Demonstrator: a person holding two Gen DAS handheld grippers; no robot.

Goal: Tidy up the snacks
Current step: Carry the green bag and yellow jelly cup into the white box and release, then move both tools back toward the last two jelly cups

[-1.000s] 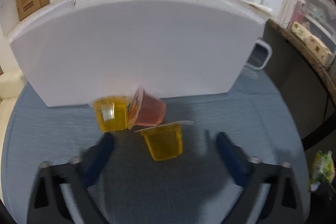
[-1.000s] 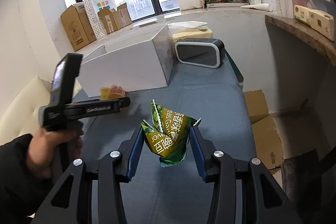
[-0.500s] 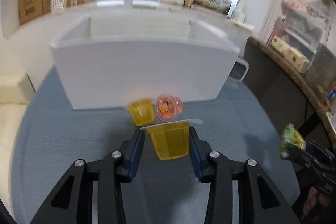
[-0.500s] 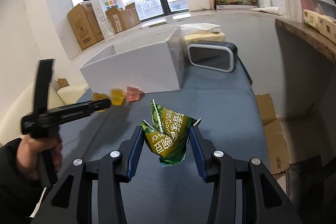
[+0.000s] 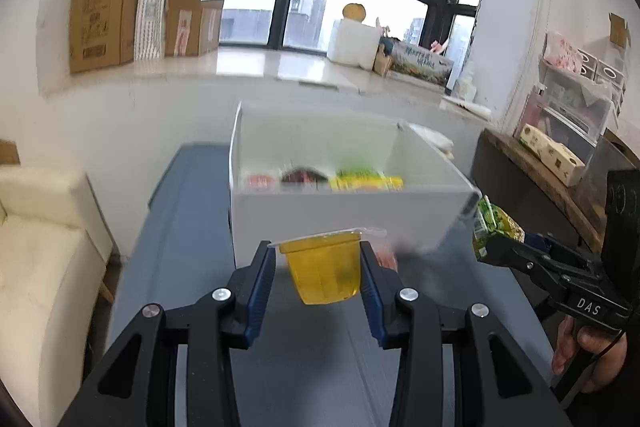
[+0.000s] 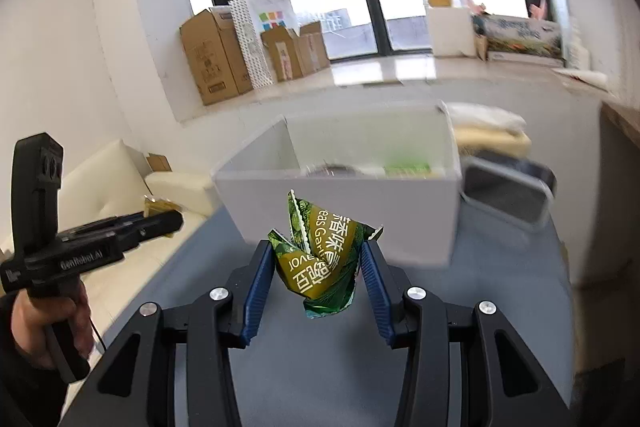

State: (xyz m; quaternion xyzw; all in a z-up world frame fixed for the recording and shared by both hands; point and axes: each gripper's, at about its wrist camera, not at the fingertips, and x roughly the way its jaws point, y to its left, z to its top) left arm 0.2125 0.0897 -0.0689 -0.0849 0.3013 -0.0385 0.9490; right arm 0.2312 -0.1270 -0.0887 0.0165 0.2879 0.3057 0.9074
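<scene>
My left gripper is shut on a yellow jelly cup, held above the blue-grey table just short of the white box. A pink jelly cup peeks out behind the right finger at the foot of the box. Several snack packs lie inside the box, blurred. My right gripper is shut on a crumpled green snack bag, also lifted in front of the white box. That same bag shows at the right of the left wrist view.
A dark container with a white rim stands right of the box. A cream sofa sits left of the table, a wooden counter to the right. Cardboard boxes line the window sill.
The left gripper closed on the yellow jelly cup and lifted it, so the inside of the box came into view. The right gripper rose toward the box, keeping hold of the green bag.
</scene>
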